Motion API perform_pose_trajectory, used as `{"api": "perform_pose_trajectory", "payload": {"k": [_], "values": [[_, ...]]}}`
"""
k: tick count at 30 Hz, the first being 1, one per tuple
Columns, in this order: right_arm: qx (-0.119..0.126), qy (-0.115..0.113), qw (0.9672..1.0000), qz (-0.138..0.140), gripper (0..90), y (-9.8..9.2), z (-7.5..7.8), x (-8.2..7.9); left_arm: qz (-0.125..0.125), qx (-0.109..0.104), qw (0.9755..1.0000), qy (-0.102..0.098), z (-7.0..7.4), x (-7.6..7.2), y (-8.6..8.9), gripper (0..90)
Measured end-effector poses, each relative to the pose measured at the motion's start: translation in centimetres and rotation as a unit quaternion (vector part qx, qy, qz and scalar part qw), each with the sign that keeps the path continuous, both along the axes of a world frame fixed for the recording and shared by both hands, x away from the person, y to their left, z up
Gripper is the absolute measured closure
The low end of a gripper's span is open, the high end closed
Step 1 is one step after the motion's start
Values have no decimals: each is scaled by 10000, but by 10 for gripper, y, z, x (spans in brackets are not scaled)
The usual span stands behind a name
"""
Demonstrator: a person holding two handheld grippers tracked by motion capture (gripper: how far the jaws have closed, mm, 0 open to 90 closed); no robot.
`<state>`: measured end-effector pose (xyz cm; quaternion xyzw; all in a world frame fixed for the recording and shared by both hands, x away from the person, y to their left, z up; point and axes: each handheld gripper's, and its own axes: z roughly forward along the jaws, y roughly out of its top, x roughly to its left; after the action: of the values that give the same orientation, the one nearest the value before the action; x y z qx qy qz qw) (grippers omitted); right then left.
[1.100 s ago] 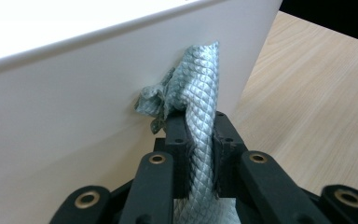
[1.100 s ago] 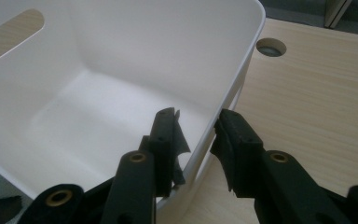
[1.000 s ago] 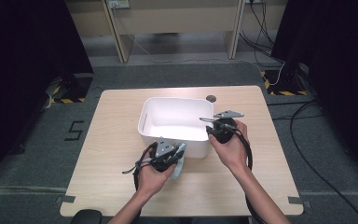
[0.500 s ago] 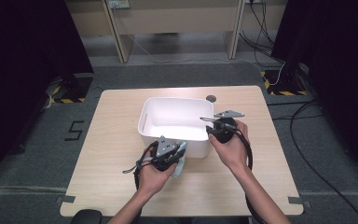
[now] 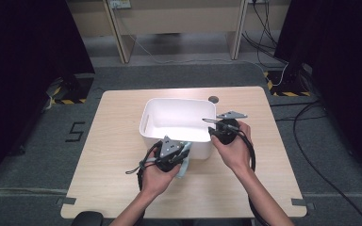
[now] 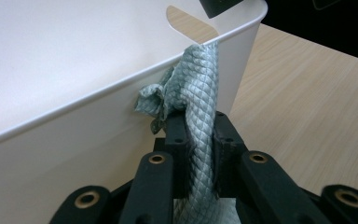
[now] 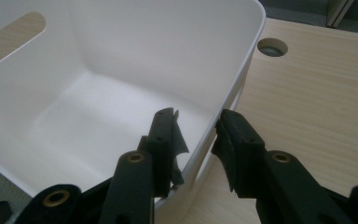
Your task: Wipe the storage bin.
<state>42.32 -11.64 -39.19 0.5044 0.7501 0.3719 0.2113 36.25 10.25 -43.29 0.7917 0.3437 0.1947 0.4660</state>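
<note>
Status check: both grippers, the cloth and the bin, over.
Left gripper shut on grey-green cloth, against white bin's outer wall. Right gripper straddles bin rim, jaws apart. Nothing in the way.

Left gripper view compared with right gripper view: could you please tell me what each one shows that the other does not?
Left gripper view: the left hand-held gripper shut on a teal quilted cloth, which lies against the outer wall of the white bin. Right gripper view: the right hand-held gripper with its jaws astride the bin's wall, the bin's bare floor, and a round hole in the table. Both: the white bin, its handle cutout and the wooden table.
</note>
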Motion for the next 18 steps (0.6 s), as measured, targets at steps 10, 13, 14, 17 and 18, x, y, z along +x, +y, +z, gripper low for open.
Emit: {"api": "perform_pose_trajectory", "payload": {"k": [10,13,14,17,18], "values": [[-4,-4,10000,-9,672,0,0,0,-18,46,10000,-38,-2,1,-3,797],[-21,-14,10000,-1,668,0,0,0,-27,63,10000,-20,-4,1,-4,796],[-20,-12,10000,0,669,0,0,0,-28,54,10000,-20,-6,2,-4,797],[-23,-8,10000,-4,668,0,0,0,-27,64,10000,-25,-9,1,-5,797],[-28,-18,10000,6,669,0,0,1,-29,73,10000,-16,-10,1,-6,797]]}}
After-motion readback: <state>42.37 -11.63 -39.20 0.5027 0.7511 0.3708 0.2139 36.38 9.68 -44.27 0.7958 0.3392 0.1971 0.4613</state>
